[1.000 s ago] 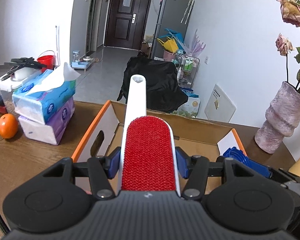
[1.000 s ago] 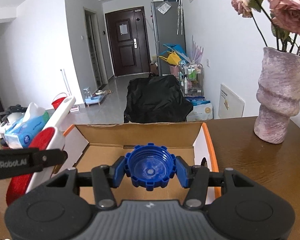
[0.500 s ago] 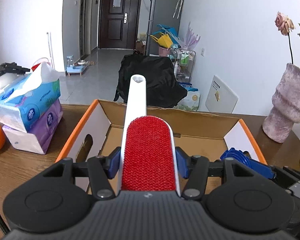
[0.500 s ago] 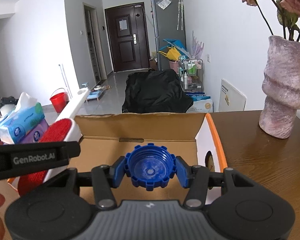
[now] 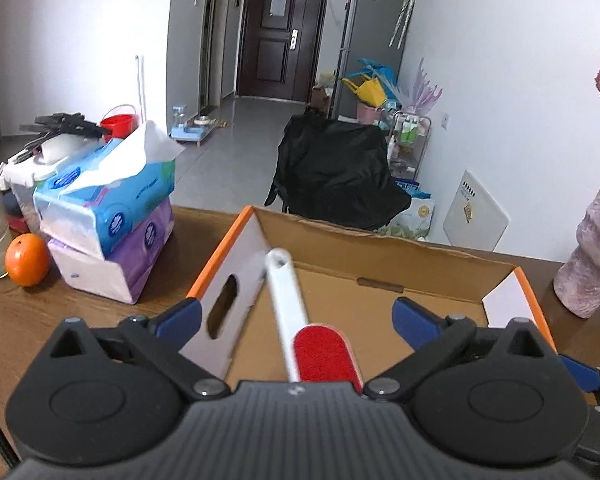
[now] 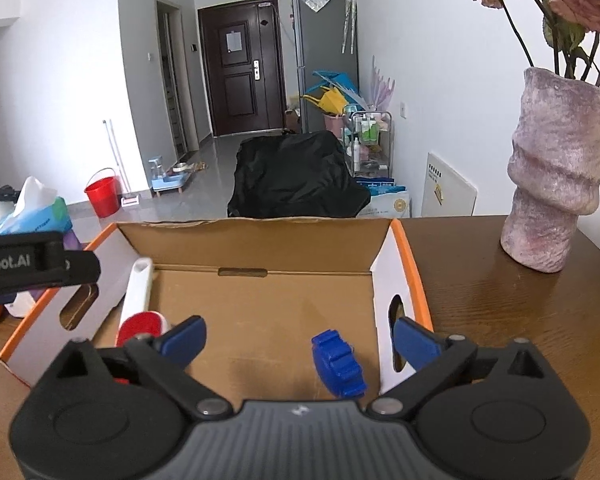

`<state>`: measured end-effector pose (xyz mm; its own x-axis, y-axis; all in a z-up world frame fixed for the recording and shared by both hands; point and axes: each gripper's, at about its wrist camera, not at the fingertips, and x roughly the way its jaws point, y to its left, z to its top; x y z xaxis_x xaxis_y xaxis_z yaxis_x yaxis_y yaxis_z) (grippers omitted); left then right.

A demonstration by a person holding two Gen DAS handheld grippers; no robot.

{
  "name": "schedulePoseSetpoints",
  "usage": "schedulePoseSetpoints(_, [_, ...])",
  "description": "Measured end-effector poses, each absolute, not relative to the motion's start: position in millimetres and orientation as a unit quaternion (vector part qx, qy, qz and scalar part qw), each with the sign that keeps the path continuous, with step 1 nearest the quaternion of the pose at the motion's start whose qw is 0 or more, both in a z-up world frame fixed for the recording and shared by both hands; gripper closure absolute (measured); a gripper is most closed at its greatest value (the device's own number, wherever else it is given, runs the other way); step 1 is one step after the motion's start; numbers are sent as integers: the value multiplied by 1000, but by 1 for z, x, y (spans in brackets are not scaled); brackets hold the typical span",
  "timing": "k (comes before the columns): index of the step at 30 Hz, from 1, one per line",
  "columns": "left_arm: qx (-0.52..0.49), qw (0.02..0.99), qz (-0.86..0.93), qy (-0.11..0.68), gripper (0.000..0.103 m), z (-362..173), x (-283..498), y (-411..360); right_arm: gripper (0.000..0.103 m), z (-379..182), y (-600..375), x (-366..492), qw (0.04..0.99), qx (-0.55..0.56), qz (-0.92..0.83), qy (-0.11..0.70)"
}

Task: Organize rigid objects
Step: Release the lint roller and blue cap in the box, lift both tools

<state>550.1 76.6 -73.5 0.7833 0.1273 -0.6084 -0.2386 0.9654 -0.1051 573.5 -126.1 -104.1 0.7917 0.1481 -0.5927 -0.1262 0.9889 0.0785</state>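
Both of our grippers have just been opening, and what they held a second ago is now loose in the box. Our left gripper [image 5: 296,314] stands with its blue pads wide apart and nothing between them; the lint brush [image 5: 300,320], red nap on a smooth white plastic handle, lies below in the cardboard box [image 5: 380,252], its handle tip against the left wall. Our right gripper [image 6: 298,336] is likewise spread wide, and the ribbed blue bottle cap [image 6: 338,362] sits tilted on edge on the box floor, near the right wall and clear of both pads. That box is plain corrugated brown inside, white outside with orange rims and oval hand slots.

Only the right view shows the cap; from it we see the brush [image 6: 138,304] by the left wall. Only the left view shows the stacked tissue packs [image 5: 112,216] and an orange [image 5: 27,259] on the wooden table [image 5: 40,320]. Farther right stands a rough pink vase [image 6: 556,176] of dried roses.
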Motion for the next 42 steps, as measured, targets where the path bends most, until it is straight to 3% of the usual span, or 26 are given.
schedulePoseSetpoints(15, [-94, 943, 96, 303, 0, -64, 518, 77, 1, -90, -133, 546, 954, 20, 74, 289])
schedulePoseSetpoints(42, [-96, 948, 109, 282, 0, -54, 393, 97, 1, -64, -172, 417, 970, 2, 83, 226])
